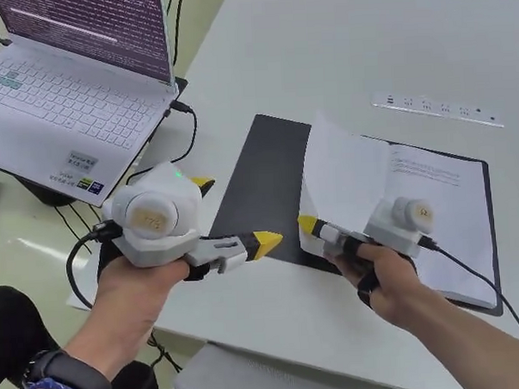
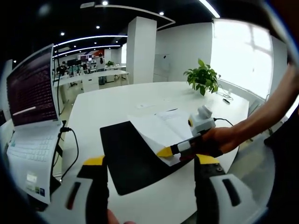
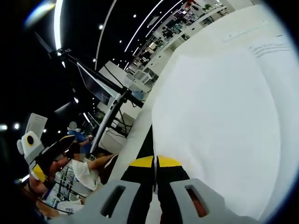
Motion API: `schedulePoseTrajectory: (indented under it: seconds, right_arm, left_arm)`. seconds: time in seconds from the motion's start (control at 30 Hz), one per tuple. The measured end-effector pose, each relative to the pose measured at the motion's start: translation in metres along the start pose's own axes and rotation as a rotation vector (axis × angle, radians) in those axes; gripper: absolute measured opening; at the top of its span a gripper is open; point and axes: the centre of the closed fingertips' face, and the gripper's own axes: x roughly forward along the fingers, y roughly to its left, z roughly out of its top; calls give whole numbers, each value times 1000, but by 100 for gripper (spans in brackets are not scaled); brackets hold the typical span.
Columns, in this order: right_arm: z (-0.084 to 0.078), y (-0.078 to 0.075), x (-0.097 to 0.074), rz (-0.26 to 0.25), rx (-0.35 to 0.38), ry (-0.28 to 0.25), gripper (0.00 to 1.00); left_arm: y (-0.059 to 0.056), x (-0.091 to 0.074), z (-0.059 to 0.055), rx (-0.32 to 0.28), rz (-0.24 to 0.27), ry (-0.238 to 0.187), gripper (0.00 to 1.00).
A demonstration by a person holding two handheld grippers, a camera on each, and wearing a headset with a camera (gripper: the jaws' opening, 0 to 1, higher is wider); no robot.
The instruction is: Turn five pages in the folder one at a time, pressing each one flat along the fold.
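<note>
A black folder (image 1: 257, 179) lies open on the white table, its printed pages (image 1: 450, 208) on the right half. One white page (image 1: 345, 178) stands lifted above the fold. My right gripper (image 1: 309, 225) is shut on that page's lower left corner; in the right gripper view the yellow-tipped jaws (image 3: 155, 162) are pressed together at the edge of the sheet (image 3: 219, 121). My left gripper (image 1: 234, 213) is open and empty, held just left of the folder's near left edge. In the left gripper view its jaws (image 2: 150, 161) frame the folder (image 2: 131, 158) and the right gripper (image 2: 167, 151).
An open laptop (image 1: 65, 91) sits at the far left with a black cable (image 1: 188, 133) running towards the folder. A white power strip (image 1: 437, 109) lies beyond the folder. The table's front edge (image 1: 275, 345) is close under both hands. A potted plant (image 2: 203, 79) stands at the far end.
</note>
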Motion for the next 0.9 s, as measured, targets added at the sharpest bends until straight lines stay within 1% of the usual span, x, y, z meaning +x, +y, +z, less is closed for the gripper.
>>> schedulePoseTrajectory:
  seconds: [0.1, 0.2, 0.23, 0.3, 0.43, 0.5, 0.6, 0.67, 0.73, 0.8, 0.9]
  right_arm:
    - [-4, -7, 4, -11, 11, 10, 0]
    - [-9, -15, 7, -36, 39, 24, 0]
    - [-11, -20, 9, -49, 47, 32, 0]
    - [-14, -24, 10, -60, 45, 33, 0]
    - [-20, -30, 13, -71, 68, 38, 0]
    - [-25, -33, 15, -82, 82, 55, 2]
    - [-25, -33, 15, -81, 94, 35, 1]
    - [-25, -30, 15, -74, 106, 28, 2]
    - [-27, -25, 16, -58, 122, 36, 3]
    - [-26, -24, 17, -52, 129, 37, 6]
    - [-26, -21, 17, -38, 116, 49, 9]
  left_arm:
    - [4, 1, -2, -1, 3, 6, 76]
    - [5, 3, -2, -5, 3, 8, 76]
    - [5, 3, -2, -6, 3, 9, 76]
    - [4, 5, -2, -6, 1, 11, 76]
    - [1, 8, -1, -7, -6, 11, 76]
    - [-2, 8, 0, -5, -9, 13, 76]
    - [-3, 9, -1, -5, -11, 15, 76]
    - [-3, 9, -2, 0, -9, 21, 76]
    - [-3, 9, -4, -5, -8, 23, 76]
    - [-3, 9, -4, -10, -8, 22, 76]
    - [-4, 9, -6, -8, -6, 25, 76]
